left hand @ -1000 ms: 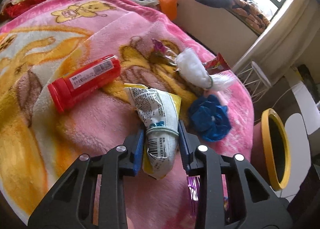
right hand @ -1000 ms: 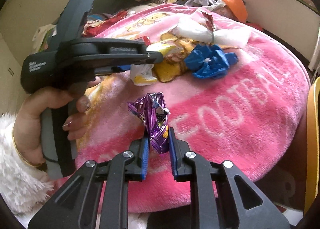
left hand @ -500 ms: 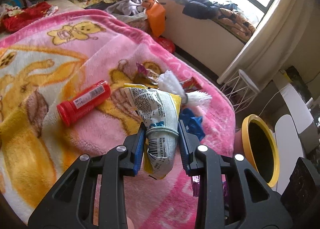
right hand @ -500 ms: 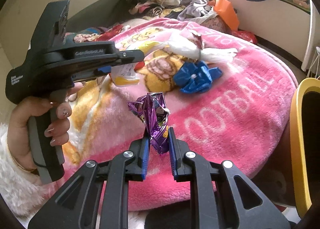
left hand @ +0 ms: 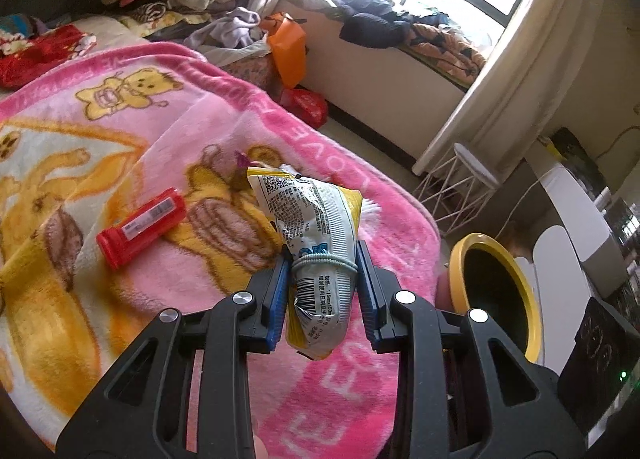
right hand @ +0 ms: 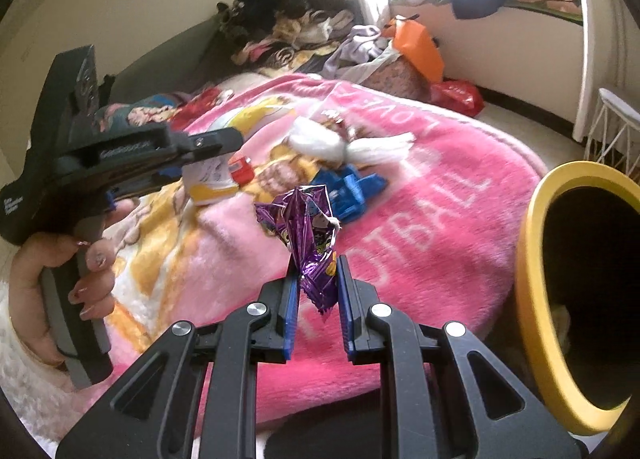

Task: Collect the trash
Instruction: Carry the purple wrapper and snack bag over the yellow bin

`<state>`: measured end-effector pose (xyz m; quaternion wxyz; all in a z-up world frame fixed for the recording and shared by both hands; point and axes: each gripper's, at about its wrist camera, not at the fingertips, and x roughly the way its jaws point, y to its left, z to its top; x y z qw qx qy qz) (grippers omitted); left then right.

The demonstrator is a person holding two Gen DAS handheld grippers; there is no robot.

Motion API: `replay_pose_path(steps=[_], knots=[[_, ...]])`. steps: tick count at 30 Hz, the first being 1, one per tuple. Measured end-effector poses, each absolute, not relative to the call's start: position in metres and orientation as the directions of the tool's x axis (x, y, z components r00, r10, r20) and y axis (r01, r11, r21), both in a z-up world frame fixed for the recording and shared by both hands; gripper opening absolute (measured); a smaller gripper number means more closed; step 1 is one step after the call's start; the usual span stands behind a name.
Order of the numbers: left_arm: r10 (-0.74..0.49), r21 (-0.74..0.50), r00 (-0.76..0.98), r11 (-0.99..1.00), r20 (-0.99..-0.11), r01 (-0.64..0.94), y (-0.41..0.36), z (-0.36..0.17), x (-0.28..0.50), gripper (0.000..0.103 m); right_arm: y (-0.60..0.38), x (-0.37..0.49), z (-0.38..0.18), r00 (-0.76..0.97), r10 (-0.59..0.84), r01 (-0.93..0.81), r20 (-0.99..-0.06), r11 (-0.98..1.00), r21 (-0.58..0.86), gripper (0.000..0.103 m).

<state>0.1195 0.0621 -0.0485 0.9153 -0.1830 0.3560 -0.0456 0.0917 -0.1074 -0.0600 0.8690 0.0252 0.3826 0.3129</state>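
Sunlit and cluttered, the bedroom is showing more floor and window than a second ago, because both grippers are lifting away from the pink cartoon blanket (left hand: 132, 163) toward the yellow-rimmed bin (left hand: 516, 283). That bin is filling far more of the right wrist view than before. The left gripper (left hand: 323, 279) is keeping its blue pads clamped on a white-and-yellow snack packet (left hand: 316, 227) bound with an elastic band, held upright above the blanket. The right gripper (right hand: 317, 279) is staying pinched on a crumpled purple foil wrapper (right hand: 308, 227), hanging clear of the bed near the bin's rim.

Still lying on the blanket are a red cylindrical bottle (left hand: 142, 227), a blue crumpled wrapper (right hand: 348, 191) and a white tissue bundle (right hand: 344, 145), well apart from both grippers. Clothes are piling up along the far wall and window ledge; an orange bag (left hand: 286, 45) is sitting past the bed's far edge. Bare floor is opening between bed, bin and a white wire stool (left hand: 464, 183).
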Motion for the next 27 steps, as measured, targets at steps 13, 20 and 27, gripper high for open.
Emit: replay_pose_path(steps=[13, 20, 27], knots=[[-0.256, -0.334, 0.759, 0.941, -0.598, 0.054, 0.025, -0.028, 0.118, 0.025, -0.132, 0.091, -0.042, 0.62, 0.507, -0.476, -0.598, 0.85, 0.226, 0.017], [-0.285, -0.326, 0.759, 0.94, -0.586, 0.102, 0.007, -0.022, 0.119, 0.024, -0.146, 0.092, -0.038, 0.652, 0.486, -0.442, -0.582, 0.867, 0.23, 0.017], [-0.304, -0.315, 0.755, 0.939, -0.581, 0.136, -0.011, -0.018, 0.119, 0.024, -0.164, 0.095, -0.038, 0.683, 0.453, -0.39, -0.573, 0.889, 0.239, 0.017]])
